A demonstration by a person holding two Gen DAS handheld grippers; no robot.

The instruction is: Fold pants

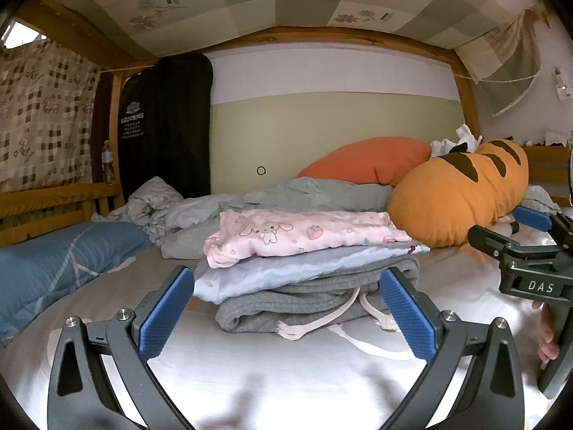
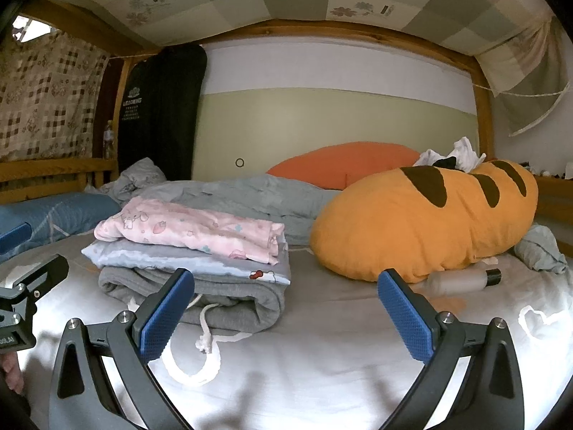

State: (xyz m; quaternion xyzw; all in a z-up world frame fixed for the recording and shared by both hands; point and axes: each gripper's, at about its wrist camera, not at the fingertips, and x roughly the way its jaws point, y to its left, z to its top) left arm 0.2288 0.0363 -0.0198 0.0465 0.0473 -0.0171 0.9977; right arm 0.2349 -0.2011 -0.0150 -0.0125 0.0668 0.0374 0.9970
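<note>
While both grippers hover level above the white sheet (image 1: 286, 376), jaws spread wide and empty, the left gripper (image 1: 286, 308) faces the folded grey pants (image 1: 308, 301) at the stack's base; the right gripper (image 2: 286, 308) sits right of them. Only the right view shows a bottle (image 2: 462, 281) beside the stack.

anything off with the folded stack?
Mostly tidy. The grey pants at the bottom have their white drawstring trailing loose onto the sheet, and the pink pyjamas on top sit slightly askew.
</note>
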